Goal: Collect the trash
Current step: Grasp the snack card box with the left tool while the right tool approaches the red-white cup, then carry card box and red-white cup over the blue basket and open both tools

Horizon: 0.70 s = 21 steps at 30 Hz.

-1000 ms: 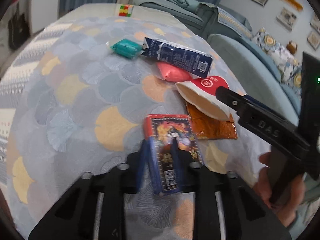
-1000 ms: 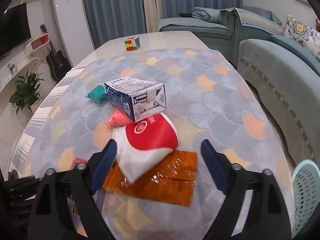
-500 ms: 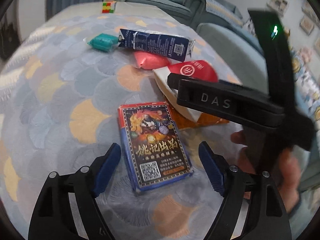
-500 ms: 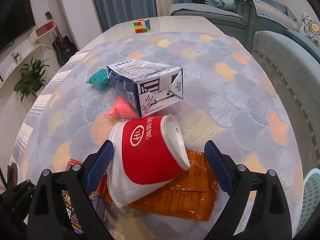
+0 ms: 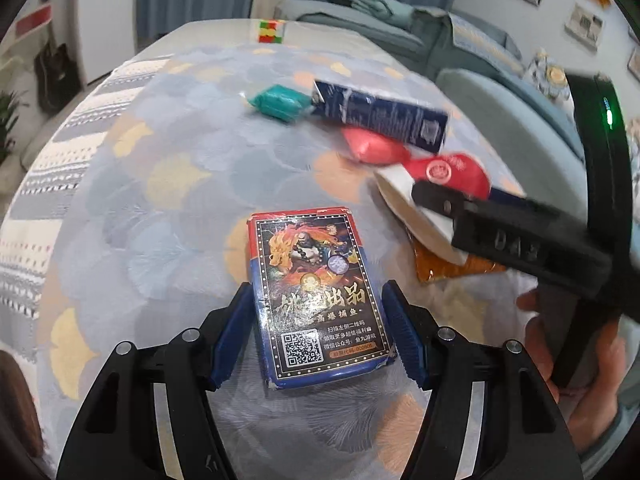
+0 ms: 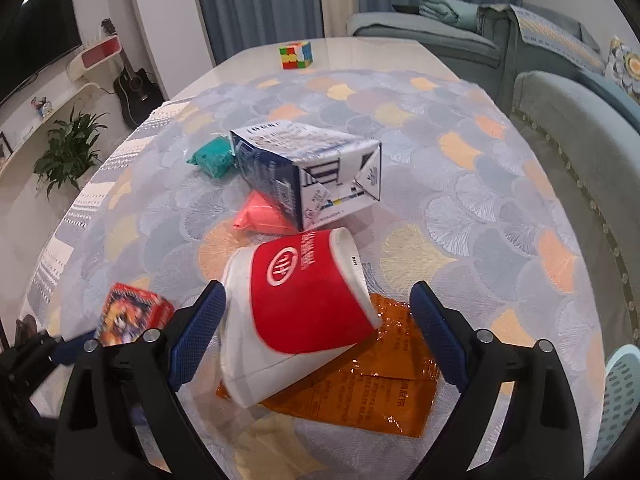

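Observation:
A blue and red card box [image 5: 308, 256] lies flat on the patterned tablecloth [image 5: 160, 200]. My left gripper [image 5: 316, 288] straddles its near half, jaws closing, the pads close beside the box's long sides without pressing. A red and white paper cup [image 6: 308, 304] lies on its side on an orange wrapper [image 6: 372, 388]. My right gripper [image 6: 318, 289] brackets the cup, its jaws still opening, the right pad clear of it. Behind are a blue milk carton [image 6: 304, 172], a pink packet [image 6: 260, 216] and a teal packet [image 6: 212, 156].
A colour cube [image 6: 296, 54] sits at the table's far end. A pale blue basket [image 6: 620, 392] stands off the table's right edge beside a teal sofa [image 6: 580, 140]. A hand [image 5: 580, 380] holds the right gripper's black body [image 5: 500, 236], close to the right of the card box.
The left jaws, narrow on the card box a second ago, sprang wide and now narrow around it again. The right gripper moved in over the cup, which now sits between its wider jaws.

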Each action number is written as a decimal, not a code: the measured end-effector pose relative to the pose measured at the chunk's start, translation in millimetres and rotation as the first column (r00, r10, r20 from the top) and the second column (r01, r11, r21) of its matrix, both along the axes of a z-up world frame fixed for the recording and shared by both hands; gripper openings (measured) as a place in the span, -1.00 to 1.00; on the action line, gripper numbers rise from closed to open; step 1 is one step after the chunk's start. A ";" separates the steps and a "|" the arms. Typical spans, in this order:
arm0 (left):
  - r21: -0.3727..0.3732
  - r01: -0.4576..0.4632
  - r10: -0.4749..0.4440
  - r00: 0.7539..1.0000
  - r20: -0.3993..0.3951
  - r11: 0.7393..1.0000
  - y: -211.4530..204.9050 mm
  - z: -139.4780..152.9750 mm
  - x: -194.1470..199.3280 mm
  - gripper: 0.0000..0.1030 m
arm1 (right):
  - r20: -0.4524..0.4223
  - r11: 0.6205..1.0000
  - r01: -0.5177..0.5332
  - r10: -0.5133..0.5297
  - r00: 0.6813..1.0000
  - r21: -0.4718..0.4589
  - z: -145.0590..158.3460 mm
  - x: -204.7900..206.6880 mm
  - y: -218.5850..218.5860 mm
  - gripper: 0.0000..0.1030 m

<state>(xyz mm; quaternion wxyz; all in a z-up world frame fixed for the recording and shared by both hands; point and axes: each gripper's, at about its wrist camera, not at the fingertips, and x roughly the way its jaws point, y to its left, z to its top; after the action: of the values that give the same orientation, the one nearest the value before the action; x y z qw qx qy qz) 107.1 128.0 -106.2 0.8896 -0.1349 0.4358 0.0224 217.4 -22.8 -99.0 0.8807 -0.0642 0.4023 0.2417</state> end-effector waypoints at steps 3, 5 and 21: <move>-0.008 0.001 -0.001 1.000 0.018 1.000 -0.1 4.3 0.1 0.22 | 0.026 0.999 -0.017 0.018 1.000 -0.041 0.1 -6.7 7.2 0.84; -0.013 0.008 -0.007 1.000 0.024 1.000 -2.8 3.9 -0.1 0.22 | 0.030 0.997 -0.026 0.029 0.999 -0.076 -2.1 -7.5 13.3 0.84; -0.035 0.055 -0.050 0.991 0.120 0.998 -12.9 32.2 -11.2 0.22 | 0.140 0.996 0.057 -0.047 0.989 -0.071 26.5 -37.3 -22.8 0.45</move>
<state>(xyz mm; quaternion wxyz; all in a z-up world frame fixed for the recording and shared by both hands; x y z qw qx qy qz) 95.9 115.1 -74.0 0.9116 -0.1415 0.3855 -0.0175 180.1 -45.6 -72.5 0.9095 -0.1031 0.3505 0.1984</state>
